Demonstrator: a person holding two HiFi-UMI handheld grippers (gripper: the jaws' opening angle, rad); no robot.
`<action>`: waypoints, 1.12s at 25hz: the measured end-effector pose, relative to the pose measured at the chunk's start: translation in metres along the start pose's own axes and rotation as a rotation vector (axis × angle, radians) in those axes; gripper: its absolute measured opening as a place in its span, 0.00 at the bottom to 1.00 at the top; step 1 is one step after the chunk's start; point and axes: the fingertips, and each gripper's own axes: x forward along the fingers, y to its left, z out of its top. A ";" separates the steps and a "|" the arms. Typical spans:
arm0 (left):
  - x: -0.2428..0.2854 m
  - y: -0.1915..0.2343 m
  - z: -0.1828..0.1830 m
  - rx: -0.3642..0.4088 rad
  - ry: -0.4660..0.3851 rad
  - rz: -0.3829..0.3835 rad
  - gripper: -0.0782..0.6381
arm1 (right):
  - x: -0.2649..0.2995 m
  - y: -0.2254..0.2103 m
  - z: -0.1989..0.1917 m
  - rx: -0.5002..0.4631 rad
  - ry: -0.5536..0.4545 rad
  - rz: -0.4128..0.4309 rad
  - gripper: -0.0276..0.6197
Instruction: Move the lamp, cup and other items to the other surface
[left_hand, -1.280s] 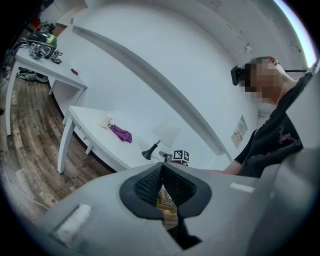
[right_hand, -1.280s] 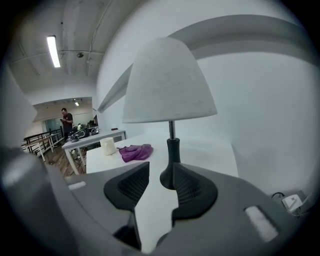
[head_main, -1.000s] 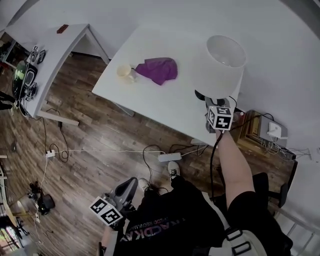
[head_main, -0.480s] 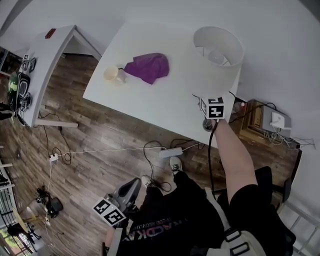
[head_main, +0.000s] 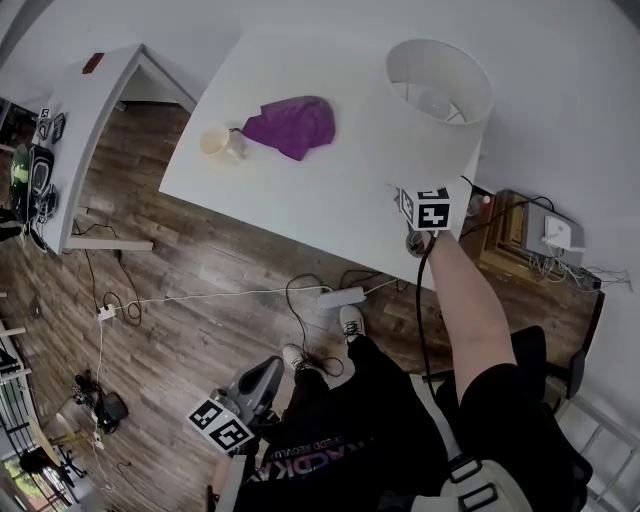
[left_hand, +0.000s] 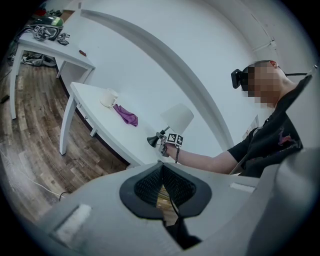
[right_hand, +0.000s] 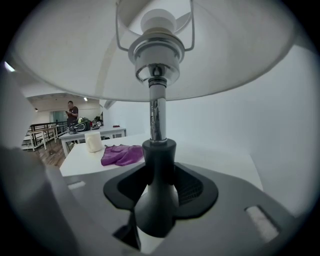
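A white-shaded lamp (head_main: 437, 105) with a chrome stem (right_hand: 156, 117) and black cone base (right_hand: 156, 197) is at the near right corner of the white table (head_main: 330, 205). My right gripper (head_main: 420, 200) reaches in under the shade. Its jaws are closing, and the base's neck sits gripped between the pads (right_hand: 192, 187). In the left gripper view the lamp (left_hand: 172, 122) hangs tilted off the table edge. A cream cup (head_main: 220, 142) and a purple cloth (head_main: 290, 124) lie at the table's left end. My left gripper (head_main: 250, 385) hangs low by my leg, shut and empty.
A second white table (head_main: 95, 120) carrying gear stands to the left across wooden floor. A power strip (head_main: 340, 297) and cables lie on the floor under the near table edge. A low wooden unit (head_main: 525, 250) sits at the right. A person (right_hand: 72, 112) stands far back.
My right gripper has moved further in under the lampshade, up to the lamp's base. The left gripper stays low by my leg.
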 end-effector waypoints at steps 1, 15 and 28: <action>-0.001 0.001 -0.001 -0.002 0.001 -0.002 0.11 | 0.000 0.000 0.000 0.000 -0.001 -0.006 0.29; -0.041 0.023 0.003 -0.017 -0.005 0.018 0.11 | -0.016 -0.006 0.004 0.051 -0.026 -0.107 0.29; -0.047 0.026 0.006 0.001 0.009 -0.026 0.11 | -0.038 0.001 0.017 0.082 -0.081 -0.140 0.29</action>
